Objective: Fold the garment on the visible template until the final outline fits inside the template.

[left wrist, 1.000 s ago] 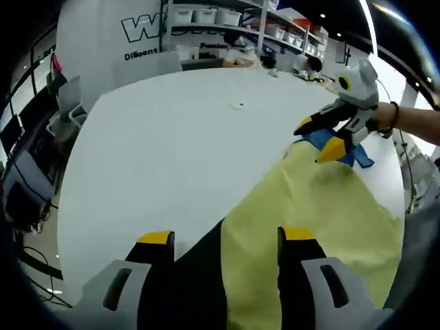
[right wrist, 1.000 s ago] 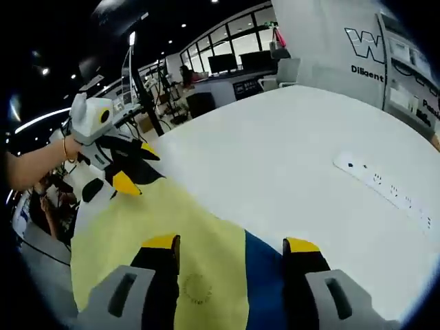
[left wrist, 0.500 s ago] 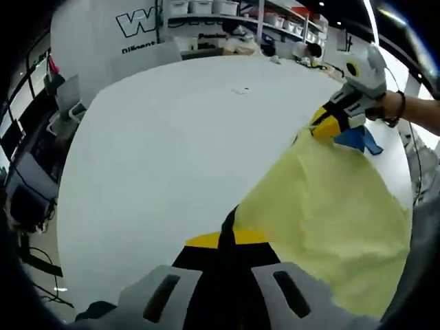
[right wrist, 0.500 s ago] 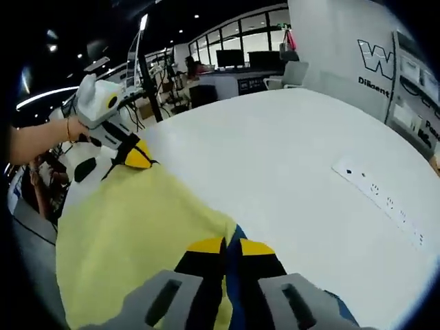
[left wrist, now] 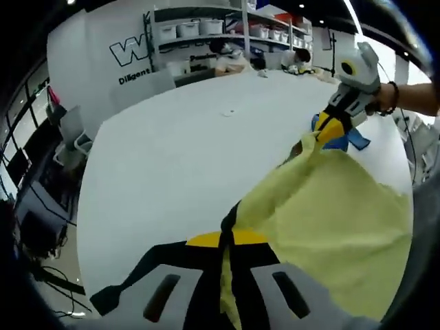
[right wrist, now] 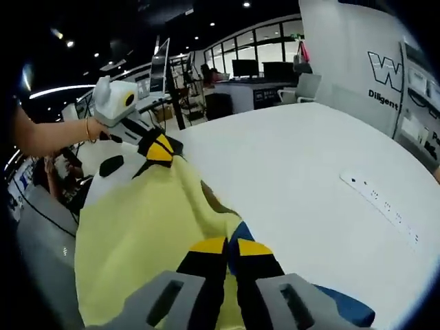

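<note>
The yellow garment [left wrist: 330,213] lay at the near side of the white table [left wrist: 179,158], and the biggest change was that its gripped edge had come up off the surface: half a second earlier the cloth lay flatter, and a second earlier both pairs of tongs stood wide over it. Now the left gripper [left wrist: 229,238] was clamped on one corner of the cloth, and the right gripper [right wrist: 232,246] was pinched tight on the other, by a blue patch [right wrist: 344,306] that may be the template. The raised edge sagged between them, so I judged a fold was beginning and the outline was not yet inside the template. A white power strip [right wrist: 381,206] lay well apart on the table. On the far wall [left wrist: 89,48], a large "W" logo and the word "Diligent" could be read; shelf labels were too small.
</note>
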{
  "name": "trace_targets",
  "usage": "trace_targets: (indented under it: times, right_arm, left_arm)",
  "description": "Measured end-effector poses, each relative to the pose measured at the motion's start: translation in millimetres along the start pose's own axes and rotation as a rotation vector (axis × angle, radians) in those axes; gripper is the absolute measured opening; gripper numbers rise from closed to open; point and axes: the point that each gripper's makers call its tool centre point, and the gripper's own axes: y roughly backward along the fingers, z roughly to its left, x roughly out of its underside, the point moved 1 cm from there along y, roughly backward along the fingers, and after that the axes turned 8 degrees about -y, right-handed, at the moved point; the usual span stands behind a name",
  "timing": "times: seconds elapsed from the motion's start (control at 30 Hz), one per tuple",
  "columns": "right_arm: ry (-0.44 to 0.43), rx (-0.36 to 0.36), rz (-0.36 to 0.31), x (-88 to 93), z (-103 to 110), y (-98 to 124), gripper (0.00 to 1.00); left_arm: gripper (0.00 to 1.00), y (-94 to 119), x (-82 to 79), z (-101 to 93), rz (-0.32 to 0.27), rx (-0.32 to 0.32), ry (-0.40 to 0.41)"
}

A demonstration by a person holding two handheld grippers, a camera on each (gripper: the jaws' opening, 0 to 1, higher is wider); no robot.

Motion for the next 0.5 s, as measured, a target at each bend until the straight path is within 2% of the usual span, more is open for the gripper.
trace_targets:
  times: [0.1,0.3,0.4,0.5]
  right_arm:
    - [0.017,-0.014,0.029,14.6,11.0,3.0,0.0]
    - [-0.001,-0.042,0.084,42.3,30.1,3.7,0.0]
    - [-0.007,-0.045,0.104,50.3,34.0,4.5,0.0]
    - [-0.021,-0.053,0.108,55.2,39.6,6.0,0.0]
  left_arm:
    - [0.01,5.7,1.8,-10.4,-0.008,0.008,-0.021]
    - [0.01,11.2,14.0,-31.5,0.009,0.059,-0.005]
    - [0.02,13.2,20.0,-42.2,0.034,0.102,0.004]
    - [0.02,13.7,26.1,-46.7,0.052,0.117,0.024]
